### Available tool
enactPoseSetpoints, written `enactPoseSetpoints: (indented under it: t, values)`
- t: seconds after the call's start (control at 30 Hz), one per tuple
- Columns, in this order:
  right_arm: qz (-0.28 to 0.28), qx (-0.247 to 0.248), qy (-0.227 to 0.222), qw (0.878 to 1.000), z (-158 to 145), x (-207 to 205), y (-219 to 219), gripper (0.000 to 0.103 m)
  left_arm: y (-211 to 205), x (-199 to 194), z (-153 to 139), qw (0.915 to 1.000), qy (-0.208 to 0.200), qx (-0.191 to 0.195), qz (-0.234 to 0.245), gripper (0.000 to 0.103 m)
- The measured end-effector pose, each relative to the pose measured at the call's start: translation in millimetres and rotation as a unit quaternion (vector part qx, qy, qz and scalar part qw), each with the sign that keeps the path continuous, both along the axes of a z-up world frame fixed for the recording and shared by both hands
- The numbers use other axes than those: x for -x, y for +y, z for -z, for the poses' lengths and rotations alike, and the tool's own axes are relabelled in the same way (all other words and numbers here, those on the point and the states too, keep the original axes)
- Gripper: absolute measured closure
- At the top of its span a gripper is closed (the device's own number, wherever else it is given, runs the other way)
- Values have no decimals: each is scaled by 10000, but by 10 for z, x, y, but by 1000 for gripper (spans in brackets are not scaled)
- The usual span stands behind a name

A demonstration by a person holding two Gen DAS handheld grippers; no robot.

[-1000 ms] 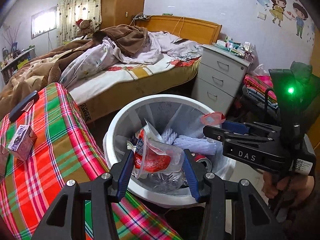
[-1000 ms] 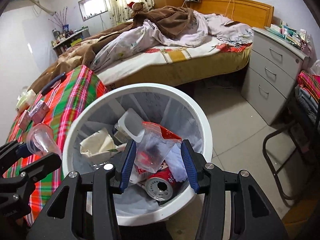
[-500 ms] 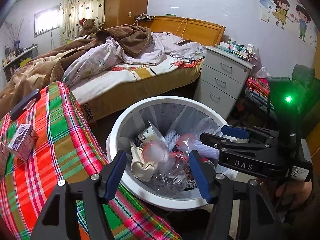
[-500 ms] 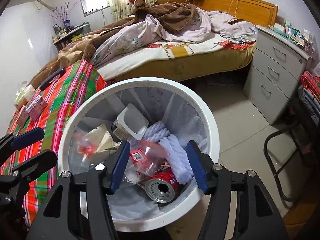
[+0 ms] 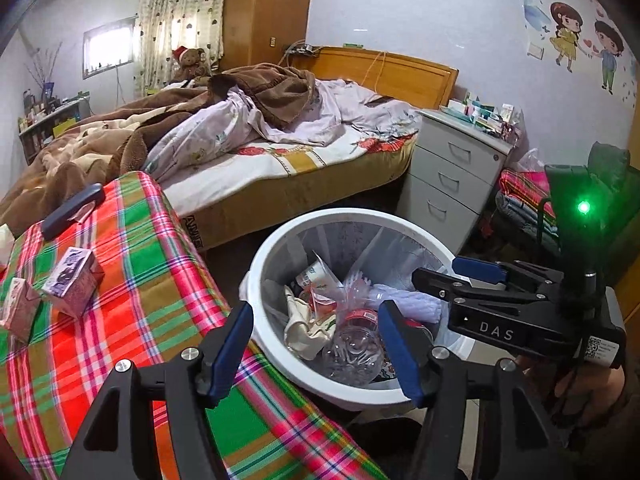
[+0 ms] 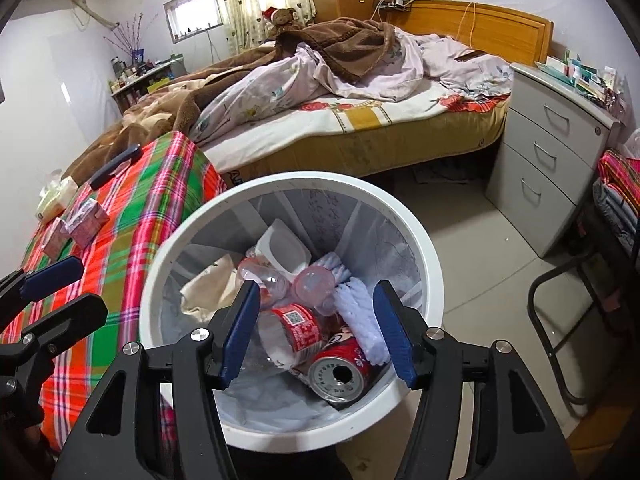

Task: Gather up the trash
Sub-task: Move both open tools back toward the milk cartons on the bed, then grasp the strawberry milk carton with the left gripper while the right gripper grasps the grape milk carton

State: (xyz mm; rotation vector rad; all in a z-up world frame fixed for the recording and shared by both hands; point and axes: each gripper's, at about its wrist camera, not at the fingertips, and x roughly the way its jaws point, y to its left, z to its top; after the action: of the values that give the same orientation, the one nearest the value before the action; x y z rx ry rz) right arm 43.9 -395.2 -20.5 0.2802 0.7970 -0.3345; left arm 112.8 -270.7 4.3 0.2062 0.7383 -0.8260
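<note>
**Hovering over a full bin**

Hovering apart and empty, the right gripper [image 6: 316, 330] and left gripper [image 5: 314, 350] hang above the white trash bin [image 6: 420, 240]. Inside: red soda can [image 6: 340, 372] with its top facing up, labelled plastic bottle [image 6: 290, 330] lying slantwise, cups, white foam. Beyond, milk cartons [image 5: 74, 286] sit on the plaid cloth.

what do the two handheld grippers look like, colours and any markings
Both are matte black frames with silver bolts and blue finger pads. The left gripper shows just that. The right gripper carries white "DAS" lettering, a QR-code sticker and a glowing green light on a dark block above its body.
</note>
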Motion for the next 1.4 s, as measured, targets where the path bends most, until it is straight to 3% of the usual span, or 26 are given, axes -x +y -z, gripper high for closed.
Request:
enactPoseSetpoints:
  t: [0.83,1.4]
  values:
    - [-497,22,-544,9973,-281,-326,682,43,1037,-284,-336,9941,-390,189,-991,39]
    - [-1197,-147,-526,9913,-289,-857,1342,43,2158,-883,-352,9762,-466,195,-2110,39]
